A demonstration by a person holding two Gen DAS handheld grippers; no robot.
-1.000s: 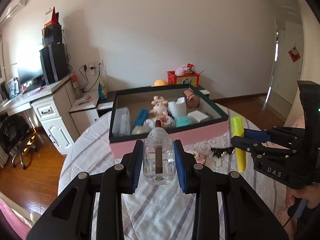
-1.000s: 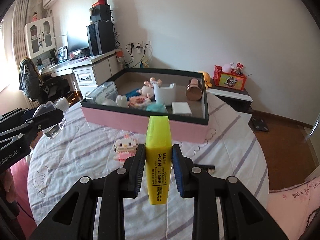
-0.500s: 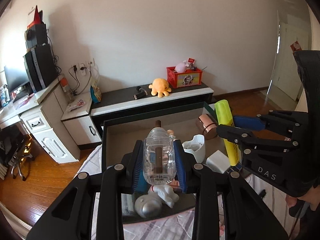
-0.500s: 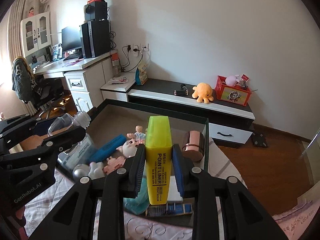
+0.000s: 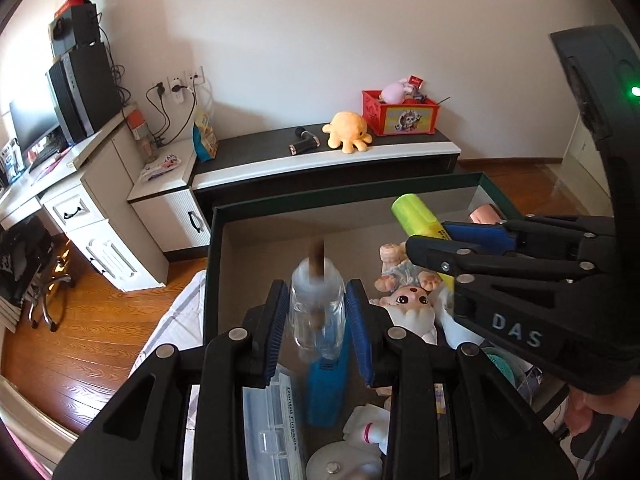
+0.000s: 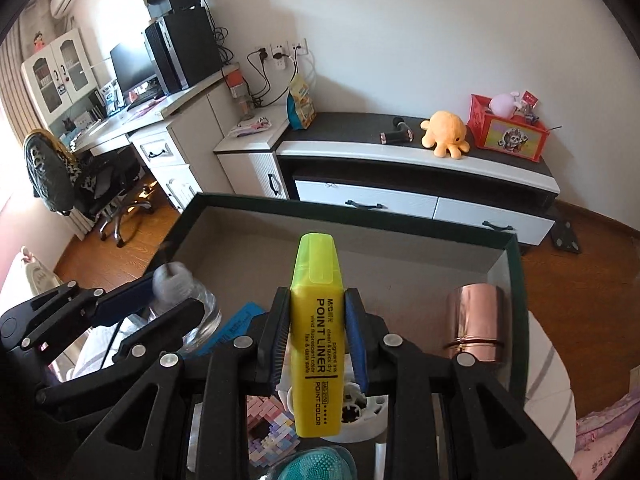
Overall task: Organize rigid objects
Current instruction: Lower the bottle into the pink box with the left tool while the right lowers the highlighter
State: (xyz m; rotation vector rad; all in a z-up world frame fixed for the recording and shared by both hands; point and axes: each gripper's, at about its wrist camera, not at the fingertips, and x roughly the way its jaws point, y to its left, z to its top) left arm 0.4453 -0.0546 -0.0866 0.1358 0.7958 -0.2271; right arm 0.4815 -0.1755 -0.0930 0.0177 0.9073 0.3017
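My left gripper [image 5: 318, 322] holds a small clear glass bottle [image 5: 317, 316] with a brown stopper above the dark-rimmed box [image 5: 348, 196]. The bottle is blurred and sits between the blue pads with little gap. My right gripper [image 6: 316, 340] is shut on a yellow highlighter [image 6: 316, 340], also above the box [image 6: 352, 222]. The right gripper and highlighter [image 5: 420, 220] show at right in the left wrist view. The left gripper and bottle [image 6: 180, 292] show at left in the right wrist view.
The box holds a doll [image 5: 408, 300], a blue case [image 5: 324, 392], a clear plastic case [image 5: 268, 424], a copper cup [image 6: 476, 322], a white cup [image 6: 360, 408], a teal brush [image 6: 316, 466] and a pixel-block toy [image 6: 268, 428]. A low cabinet [image 6: 420, 168] stands behind.
Both grippers have moved forward and lower over the box with their objects. The box's far rim is closer now. The bottle has become blurred.
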